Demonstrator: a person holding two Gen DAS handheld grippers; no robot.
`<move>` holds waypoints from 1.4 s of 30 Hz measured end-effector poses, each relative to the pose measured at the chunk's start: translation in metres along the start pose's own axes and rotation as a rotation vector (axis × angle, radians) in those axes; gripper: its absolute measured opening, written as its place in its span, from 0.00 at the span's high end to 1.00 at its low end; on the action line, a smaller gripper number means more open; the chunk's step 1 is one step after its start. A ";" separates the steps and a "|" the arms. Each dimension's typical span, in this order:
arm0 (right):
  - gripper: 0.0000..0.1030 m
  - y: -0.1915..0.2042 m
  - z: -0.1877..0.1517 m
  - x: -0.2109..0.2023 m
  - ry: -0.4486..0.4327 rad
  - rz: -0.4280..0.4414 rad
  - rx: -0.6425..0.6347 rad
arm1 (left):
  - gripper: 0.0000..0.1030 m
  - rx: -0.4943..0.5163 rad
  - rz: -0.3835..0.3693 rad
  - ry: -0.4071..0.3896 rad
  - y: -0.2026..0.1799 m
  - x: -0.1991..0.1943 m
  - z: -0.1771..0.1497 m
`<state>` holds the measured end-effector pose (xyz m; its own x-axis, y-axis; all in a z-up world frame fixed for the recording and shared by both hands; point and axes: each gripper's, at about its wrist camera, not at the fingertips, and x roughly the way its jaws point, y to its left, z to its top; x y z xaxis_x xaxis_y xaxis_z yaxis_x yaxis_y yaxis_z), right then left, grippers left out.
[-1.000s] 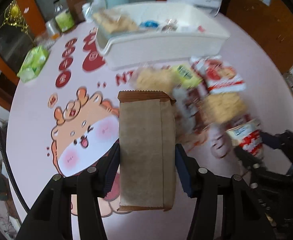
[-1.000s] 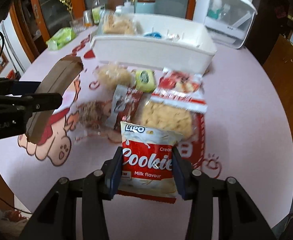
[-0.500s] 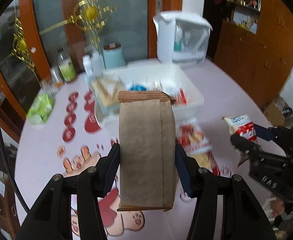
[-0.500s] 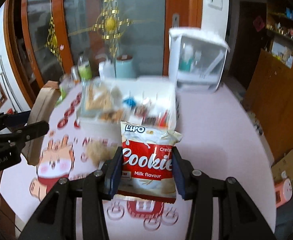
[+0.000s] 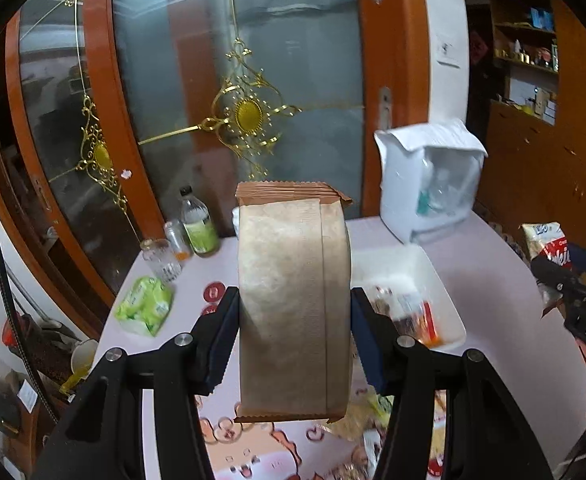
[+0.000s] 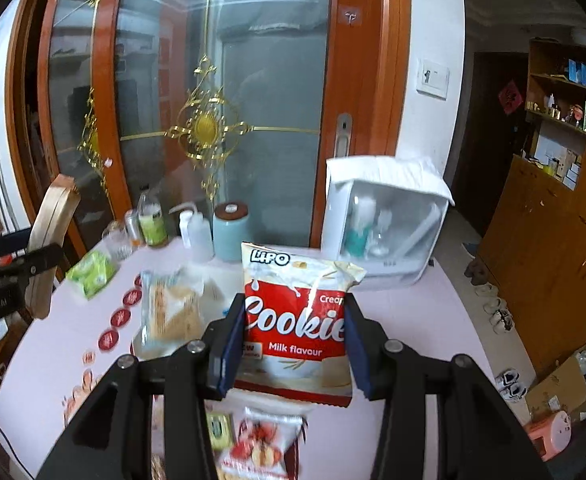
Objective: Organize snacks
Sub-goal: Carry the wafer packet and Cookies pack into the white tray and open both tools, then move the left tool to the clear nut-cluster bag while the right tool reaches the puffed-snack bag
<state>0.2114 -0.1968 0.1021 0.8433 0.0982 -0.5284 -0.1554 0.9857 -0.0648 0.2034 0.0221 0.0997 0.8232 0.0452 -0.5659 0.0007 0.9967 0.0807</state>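
Note:
My left gripper (image 5: 293, 336) is shut on a brown paper snack packet (image 5: 293, 300) and holds it high above the pink table. It also shows at the left of the right wrist view (image 6: 49, 248). My right gripper (image 6: 291, 344) is shut on a red and white Lipo cookie bag (image 6: 297, 320), also raised; the bag shows at the right edge of the left wrist view (image 5: 549, 244). The white bin (image 5: 445, 280) with several snacks lies below and beyond the brown packet. In the right wrist view the bin is mostly hidden; a cracker pack (image 6: 173, 308) in it shows.
Loose snack packets (image 6: 257, 448) lie on the table below the grippers. A green tissue pack (image 5: 145, 304), bottles (image 5: 199, 228), a glass (image 5: 161, 260), a blue jar (image 6: 231, 232) and a white dispenser box (image 5: 429, 184) stand at the table's far side, before a glass door.
Both grippers have risen and tilted up, each still holding its packet. The views now look over the bin toward the door, and the loose snacks have dropped to the bottom of view.

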 end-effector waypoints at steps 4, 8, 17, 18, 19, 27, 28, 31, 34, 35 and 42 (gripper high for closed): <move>0.56 -0.004 0.028 0.015 -0.008 0.012 0.037 | 0.49 0.022 0.024 -0.029 0.001 0.011 0.029; 0.55 -0.008 0.047 0.045 0.015 0.014 0.089 | 0.49 0.035 0.008 -0.041 -0.005 0.032 0.052; 0.54 -0.001 0.029 0.139 0.170 0.010 0.099 | 0.49 0.048 -0.060 0.068 -0.032 0.120 0.062; 0.53 0.000 0.024 0.147 0.193 0.015 0.097 | 0.48 0.049 -0.071 0.083 -0.036 0.131 0.059; 0.53 0.002 0.018 0.158 0.226 0.023 0.092 | 0.48 0.053 -0.087 0.103 -0.039 0.142 0.057; 0.28 0.001 -0.012 0.187 0.312 0.036 0.108 | 0.06 0.086 -0.095 0.247 -0.054 0.204 0.023; 0.28 -0.001 -0.014 0.187 0.315 0.041 0.115 | 0.06 0.067 -0.106 0.260 -0.051 0.208 0.019; 0.28 -0.004 -0.016 0.188 0.330 0.059 0.135 | 0.06 0.024 -0.116 0.280 -0.040 0.209 0.010; 0.28 -0.003 -0.021 0.183 0.333 0.067 0.138 | 0.06 0.004 -0.117 0.271 -0.031 0.201 0.005; 0.28 -0.002 -0.023 0.180 0.332 0.068 0.138 | 0.05 0.004 -0.115 0.266 -0.029 0.198 0.003; 0.28 0.003 -0.032 0.154 0.321 0.078 0.128 | 0.05 0.048 -0.086 0.208 -0.029 0.160 -0.003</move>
<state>0.3250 -0.1831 -0.0065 0.6238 0.1463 -0.7677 -0.1307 0.9880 0.0821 0.3337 0.0006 0.0042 0.6843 -0.0225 -0.7289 0.0971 0.9934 0.0606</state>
